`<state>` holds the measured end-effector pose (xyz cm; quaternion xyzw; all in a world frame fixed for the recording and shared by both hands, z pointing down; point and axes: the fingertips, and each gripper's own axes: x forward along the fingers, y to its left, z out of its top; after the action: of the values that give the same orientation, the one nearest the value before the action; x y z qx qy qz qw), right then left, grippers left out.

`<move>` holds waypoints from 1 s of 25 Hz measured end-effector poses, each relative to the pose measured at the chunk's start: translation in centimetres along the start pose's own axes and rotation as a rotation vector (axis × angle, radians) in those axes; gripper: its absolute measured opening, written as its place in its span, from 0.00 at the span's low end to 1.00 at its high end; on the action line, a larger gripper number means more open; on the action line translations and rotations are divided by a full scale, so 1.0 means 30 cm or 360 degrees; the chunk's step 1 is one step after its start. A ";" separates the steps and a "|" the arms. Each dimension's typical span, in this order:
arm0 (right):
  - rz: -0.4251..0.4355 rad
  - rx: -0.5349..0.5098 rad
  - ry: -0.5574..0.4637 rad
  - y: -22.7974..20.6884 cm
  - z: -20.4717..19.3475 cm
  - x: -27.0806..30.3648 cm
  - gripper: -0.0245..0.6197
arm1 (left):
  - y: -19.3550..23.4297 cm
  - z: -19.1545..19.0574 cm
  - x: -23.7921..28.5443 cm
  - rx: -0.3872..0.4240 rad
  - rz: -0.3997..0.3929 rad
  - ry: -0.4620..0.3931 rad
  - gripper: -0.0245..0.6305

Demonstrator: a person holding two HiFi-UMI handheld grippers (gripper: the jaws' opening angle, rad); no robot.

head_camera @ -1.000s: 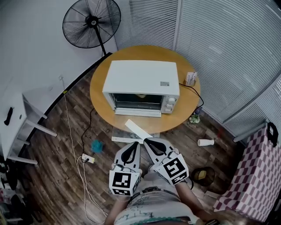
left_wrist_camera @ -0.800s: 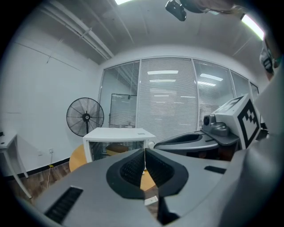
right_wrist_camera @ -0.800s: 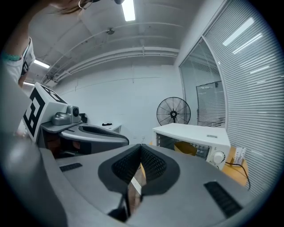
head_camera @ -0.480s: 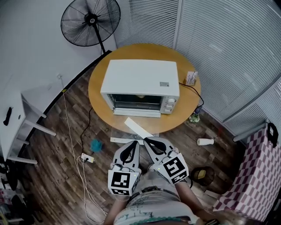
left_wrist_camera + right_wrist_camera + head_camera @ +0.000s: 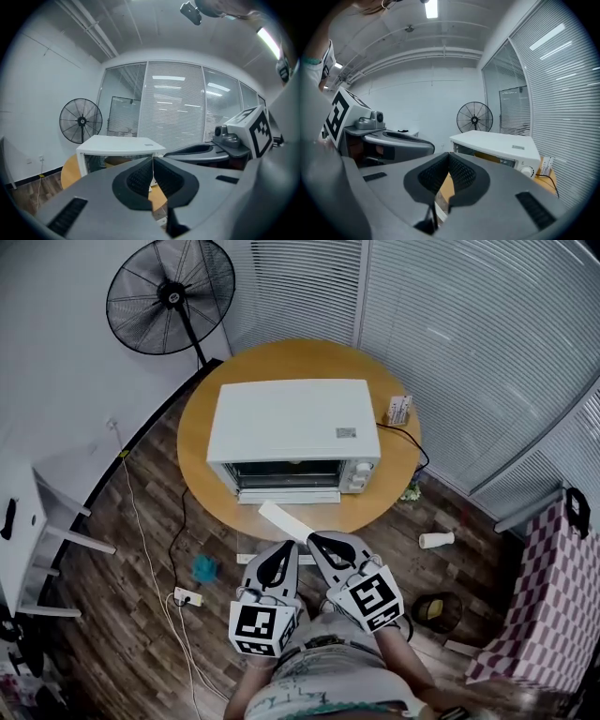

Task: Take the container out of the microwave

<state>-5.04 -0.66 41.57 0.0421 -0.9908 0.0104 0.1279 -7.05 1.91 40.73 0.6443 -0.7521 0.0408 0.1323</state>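
A round wooden table [image 5: 199,439] bears a white microwave [image 5: 291,420] and a small box [image 5: 398,410].

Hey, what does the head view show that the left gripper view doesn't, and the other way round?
Only the head view: the power strip and white cup on the floor, the checkered cloth, and the small box on the round table.
Only the left gripper view: the ceiling pipes, and a close look at the left tool, jaws shut with nothing between them.
Both: the white microwave, the table, the standing fan, the blinds and the right tool.
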 end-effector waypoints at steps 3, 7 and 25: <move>-0.0033 -0.0010 -0.0005 -0.024 0.021 0.043 0.03 | 0.042 0.024 0.039 0.0007 -0.0041 -0.0006 0.06; -0.0091 -0.0005 -0.0004 -0.065 0.047 0.099 0.03 | 0.091 0.053 0.099 0.0014 -0.0113 -0.0009 0.06; -0.0289 0.0056 0.0028 -0.219 0.068 0.279 0.03 | 0.240 0.080 0.287 0.0030 -0.0325 0.0054 0.06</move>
<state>-13.06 -7.94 41.80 0.1341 -0.9814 0.0165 0.1364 -15.62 -5.71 41.38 0.7181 -0.6797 0.0450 0.1423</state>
